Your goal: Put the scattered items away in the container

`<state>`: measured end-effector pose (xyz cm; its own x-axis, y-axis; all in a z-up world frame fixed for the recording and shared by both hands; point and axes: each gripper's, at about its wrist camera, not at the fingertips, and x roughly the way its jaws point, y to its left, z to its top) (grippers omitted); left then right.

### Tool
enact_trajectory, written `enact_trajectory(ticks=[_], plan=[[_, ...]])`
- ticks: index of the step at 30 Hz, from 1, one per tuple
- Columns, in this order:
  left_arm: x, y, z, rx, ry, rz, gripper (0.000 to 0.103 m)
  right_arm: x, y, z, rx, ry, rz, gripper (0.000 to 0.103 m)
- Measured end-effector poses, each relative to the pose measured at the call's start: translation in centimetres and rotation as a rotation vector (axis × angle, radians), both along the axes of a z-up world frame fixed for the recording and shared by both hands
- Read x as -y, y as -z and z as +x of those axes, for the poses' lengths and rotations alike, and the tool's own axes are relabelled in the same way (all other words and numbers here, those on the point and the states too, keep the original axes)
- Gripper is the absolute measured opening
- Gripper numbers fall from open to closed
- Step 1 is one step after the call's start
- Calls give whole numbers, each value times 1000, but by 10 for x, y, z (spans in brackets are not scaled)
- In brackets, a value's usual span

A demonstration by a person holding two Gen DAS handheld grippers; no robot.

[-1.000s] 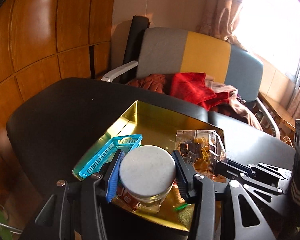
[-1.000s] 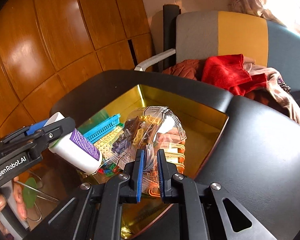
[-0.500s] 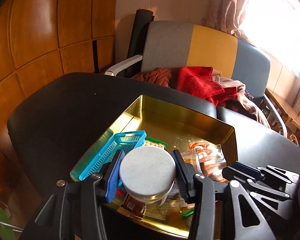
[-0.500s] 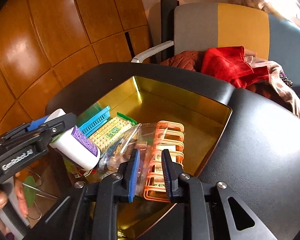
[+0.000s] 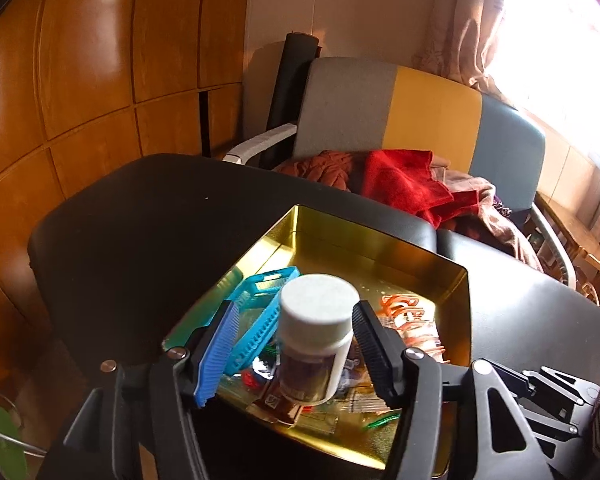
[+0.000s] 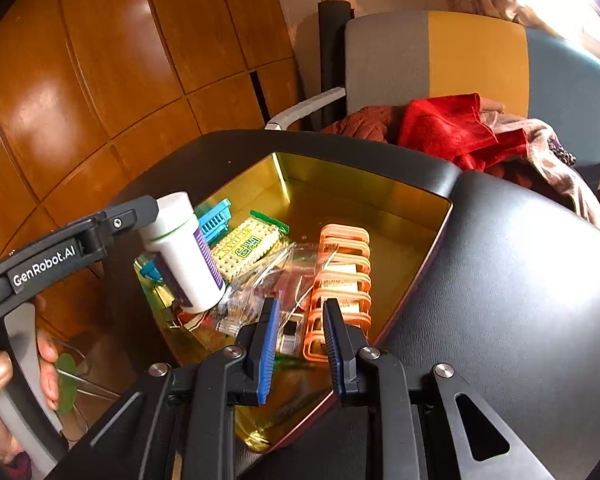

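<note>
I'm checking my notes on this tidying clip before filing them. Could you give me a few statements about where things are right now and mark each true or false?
1. The white bottle is between the fingers of the left gripper, above the gold tin. True.
2. The right gripper is clamped on the clear bag. False: its fingers are apart and hold nothing; the bag lies in the tin.
3. The orange clips lie on the black table. False: they lie inside the tin.
4. A blue basket is in the tin. True.
5. A red cloth lies on the chair behind the table. True.
</note>
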<state>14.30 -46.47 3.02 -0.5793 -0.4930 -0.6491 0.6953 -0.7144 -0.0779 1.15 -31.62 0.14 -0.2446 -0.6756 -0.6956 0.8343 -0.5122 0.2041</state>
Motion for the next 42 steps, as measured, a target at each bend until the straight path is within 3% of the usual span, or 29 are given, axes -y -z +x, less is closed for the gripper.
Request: enact_trajectory(ticks=[9, 12, 20, 25, 30, 34, 42], plan=[[-16, 0, 28, 2, -67, -13, 67, -15, -7, 18, -42, 60, 7, 23], [-32, 2, 38, 32, -126, -56, 71, -20, -11, 25, -62, 81, 10, 25], [-63, 3, 59, 79, -245, -141, 71, -35, -17, 45, -121, 127, 25, 57], [-77, 3, 72, 89, -311, -171, 71, -44, -17, 58, -152, 124, 42, 62], [-74, 0, 83, 86, -338, -128, 71, -47, -17, 64, -148, 147, 53, 69], [-76, -4, 89, 101, -358, -140, 69, -47, -18, 70, -153, 144, 62, 71], [-82, -10, 89, 102, -329, -142, 64, -43, -18, 82, -171, 112, 65, 75]])
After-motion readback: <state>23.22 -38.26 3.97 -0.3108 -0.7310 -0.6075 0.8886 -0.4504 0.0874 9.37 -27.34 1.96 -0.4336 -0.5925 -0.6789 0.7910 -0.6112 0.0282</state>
